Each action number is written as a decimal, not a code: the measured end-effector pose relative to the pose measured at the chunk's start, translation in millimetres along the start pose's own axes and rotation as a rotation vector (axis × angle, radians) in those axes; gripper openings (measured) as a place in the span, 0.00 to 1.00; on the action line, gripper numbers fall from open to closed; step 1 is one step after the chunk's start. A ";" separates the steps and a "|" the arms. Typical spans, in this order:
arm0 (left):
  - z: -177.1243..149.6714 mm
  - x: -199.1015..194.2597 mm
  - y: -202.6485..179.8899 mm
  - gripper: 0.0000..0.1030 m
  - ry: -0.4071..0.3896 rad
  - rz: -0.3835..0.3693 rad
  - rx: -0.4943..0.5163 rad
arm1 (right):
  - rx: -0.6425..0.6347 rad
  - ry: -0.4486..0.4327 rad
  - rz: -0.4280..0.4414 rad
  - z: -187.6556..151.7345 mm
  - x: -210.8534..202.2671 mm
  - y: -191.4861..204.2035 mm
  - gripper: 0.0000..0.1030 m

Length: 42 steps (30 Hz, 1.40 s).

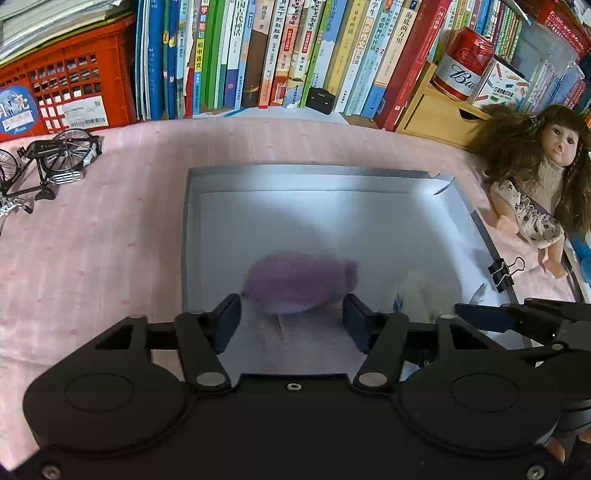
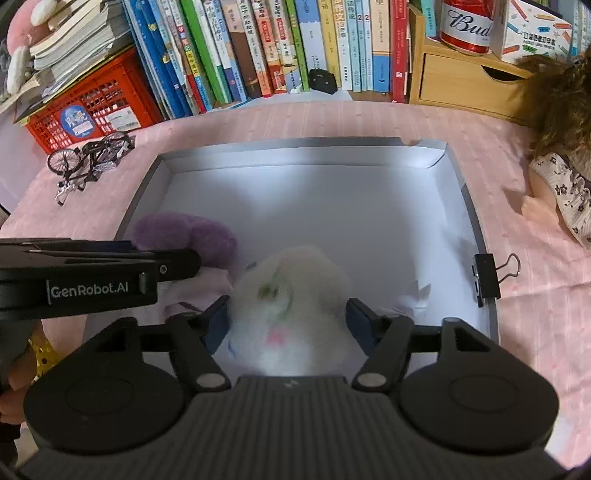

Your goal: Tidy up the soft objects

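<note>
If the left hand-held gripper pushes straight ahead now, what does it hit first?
Most likely the purple plush, lying just past the open left hand-held gripper inside the grey box. The image is blurred, so the exact depth is unclear.

The table cover point(image 2: 369, 122) is pale pink with faint stripes and small darker pink dots; the shallow box point(image 2: 468, 206) at centre frame is grey outside and white within; the fluffy toy point(image 2: 207, 236) at its left is purple, the blurred one point(image 2: 291, 295) at lower centre white with green and pink marks; the crate point(image 2: 110, 96) at upper left is red; the can point(image 2: 467, 26) at upper right red and white; the doll's dress point(image 1: 532, 218) cream with dark flowers, its hair point(image 1: 509, 140) brown; both tools black.
</note>
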<state>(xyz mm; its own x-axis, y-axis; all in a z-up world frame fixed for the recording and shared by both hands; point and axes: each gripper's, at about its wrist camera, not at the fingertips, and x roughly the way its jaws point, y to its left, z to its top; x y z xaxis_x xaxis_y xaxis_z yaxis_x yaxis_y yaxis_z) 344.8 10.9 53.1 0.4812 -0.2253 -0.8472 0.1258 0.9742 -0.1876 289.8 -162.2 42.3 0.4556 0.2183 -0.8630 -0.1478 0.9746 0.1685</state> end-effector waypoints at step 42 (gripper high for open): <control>-118.1 -183.3 7.4 0.85 -0.363 -0.104 0.073 | -0.232 -0.439 0.036 -92.4 -154.7 14.8 0.95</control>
<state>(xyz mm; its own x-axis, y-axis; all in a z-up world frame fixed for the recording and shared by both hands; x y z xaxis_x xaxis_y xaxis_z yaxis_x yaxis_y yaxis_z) 155.0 61.4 148.3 0.7372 -0.3264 -0.5916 0.2448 0.9451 -0.2163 136.0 -186.3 134.3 0.7661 0.3008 -0.5679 -0.3387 0.9400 0.0410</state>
